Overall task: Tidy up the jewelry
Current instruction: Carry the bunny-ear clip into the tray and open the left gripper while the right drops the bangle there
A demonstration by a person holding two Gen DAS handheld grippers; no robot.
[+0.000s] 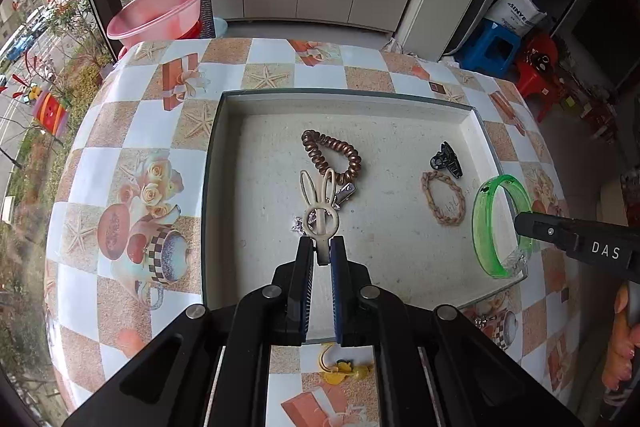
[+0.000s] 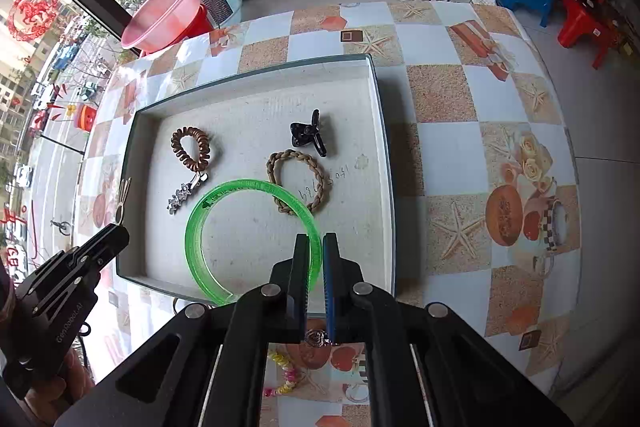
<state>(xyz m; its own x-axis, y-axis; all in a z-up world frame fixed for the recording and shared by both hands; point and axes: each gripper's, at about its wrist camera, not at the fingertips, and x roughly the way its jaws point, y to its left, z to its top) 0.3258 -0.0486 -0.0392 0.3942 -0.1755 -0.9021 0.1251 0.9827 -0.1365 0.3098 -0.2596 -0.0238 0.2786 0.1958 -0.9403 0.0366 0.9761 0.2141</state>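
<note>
My left gripper (image 1: 322, 247) is shut on a cream rabbit-ear hair clip (image 1: 320, 211) and holds it above the white tray (image 1: 400, 95). My right gripper (image 2: 317, 243) is shut on a green translucent bangle (image 2: 200, 219), held over the tray's near right part; it also shows in the left wrist view (image 1: 486, 223). In the tray lie a brown coil hair tie (image 1: 332, 153), a silver sparkly clip (image 2: 186, 193), a braided tan bracelet (image 1: 442, 199) and a black claw clip (image 1: 446, 161).
The tray sits on a table with a patterned cloth (image 1: 132, 131). On the cloth near me lie a yellow charm (image 1: 340, 367), a beaded pastel bracelet (image 2: 282, 373) and a metal rose piece (image 2: 314, 339). A pink basin (image 1: 156, 13) stands beyond the far left corner.
</note>
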